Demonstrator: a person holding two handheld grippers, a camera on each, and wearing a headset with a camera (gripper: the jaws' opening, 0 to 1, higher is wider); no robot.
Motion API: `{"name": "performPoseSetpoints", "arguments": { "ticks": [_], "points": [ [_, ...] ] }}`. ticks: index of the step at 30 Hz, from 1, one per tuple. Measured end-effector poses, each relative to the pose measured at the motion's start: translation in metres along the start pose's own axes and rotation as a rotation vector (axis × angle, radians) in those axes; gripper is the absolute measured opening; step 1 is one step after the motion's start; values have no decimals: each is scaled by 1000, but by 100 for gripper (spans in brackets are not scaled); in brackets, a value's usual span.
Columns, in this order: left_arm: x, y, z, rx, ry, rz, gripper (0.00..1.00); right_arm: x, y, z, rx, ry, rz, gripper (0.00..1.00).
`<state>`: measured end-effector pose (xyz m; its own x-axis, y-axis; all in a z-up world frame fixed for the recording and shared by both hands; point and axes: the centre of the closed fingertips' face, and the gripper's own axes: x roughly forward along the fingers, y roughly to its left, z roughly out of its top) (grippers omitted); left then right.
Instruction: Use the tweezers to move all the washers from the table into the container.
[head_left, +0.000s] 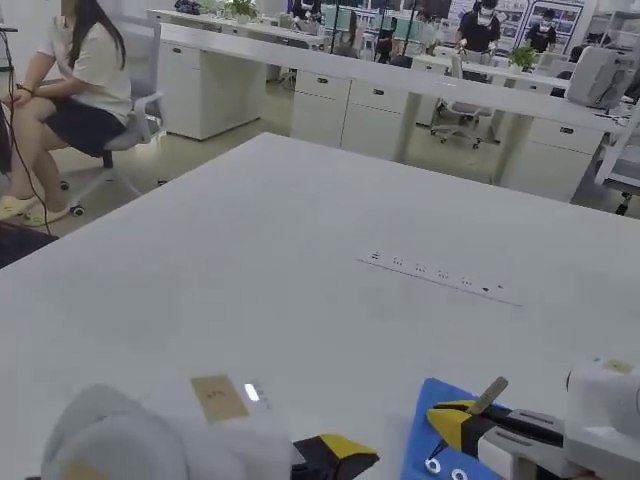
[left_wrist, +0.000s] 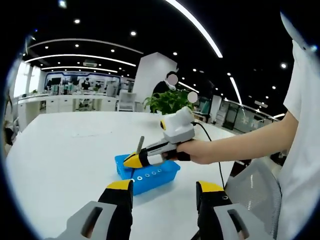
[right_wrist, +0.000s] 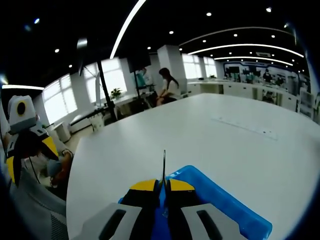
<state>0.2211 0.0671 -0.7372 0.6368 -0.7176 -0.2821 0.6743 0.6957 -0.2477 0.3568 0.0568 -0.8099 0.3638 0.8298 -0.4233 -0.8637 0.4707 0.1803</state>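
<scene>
Washers lie in a row along the near side of the blue container, which sits on the white tabletop close in front of me. My right tongs are pressed together on the tweezers, whose thin metal end pokes up and forward from between the yellow tips. In the left gripper view my hand wraps around the handle of that gripper, with the forearm reaching in bare from the right and nearly level. The yellow tips hang just above the container's far left corner, tilted slightly down. The right gripper view looks straight along the shut jaws, with the blue container just under and beyond them.

My left tongs are spread wide with nothing between the jaws. They are held low near the tabletop, on my side of the container and a little apart from it, pointing toward it and toward the other gripper. In the head view both grippers sit at the bottom edge, the right one over the container and the left one beside it. Across the room a seated person is on an office chair.
</scene>
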Motion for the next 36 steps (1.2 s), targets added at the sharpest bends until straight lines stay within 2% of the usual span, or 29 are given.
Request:
{"name": "performPoseSetpoints", "arguments": {
  "ticks": [5, 9, 16, 20, 25, 26, 27, 31, 34, 36],
  "points": [
    [2, 8, 6, -19, -11, -16, 46, -11, 12, 10, -34, -19, 19, 4],
    [3, 8, 10, 29, 3, -40, 42, -22, 22, 16, -64, -28, 35, 4],
    [6, -2, 21, 96, 24, -136, 29, -43, 49, 21, -146, -22, 91, 3],
    [9, -10, 27, 126, 32, -184, 27, -56, 68, 14, -165, -2, 151, 3],
    [17, -25, 35, 175, 47, -258, 25, -67, 89, -5, -205, 66, 220, 3],
    [18, -27, 36, 180, 50, -266, 25, -69, 97, -11, -205, 87, 247, 3],
    [19, -31, 36, 190, 58, -286, 24, -70, 99, -13, -213, 93, 249, 3],
    [25, -41, 36, 208, 78, -332, 20, -77, 117, -30, -270, 162, 314, 3],
    [27, -51, 30, 256, 117, -378, 14, -80, 128, -43, -304, 214, 357, 3],
    [28, -55, 27, 265, 136, -393, 10, -82, 134, -49, -321, 238, 371, 3]
  ]
}}
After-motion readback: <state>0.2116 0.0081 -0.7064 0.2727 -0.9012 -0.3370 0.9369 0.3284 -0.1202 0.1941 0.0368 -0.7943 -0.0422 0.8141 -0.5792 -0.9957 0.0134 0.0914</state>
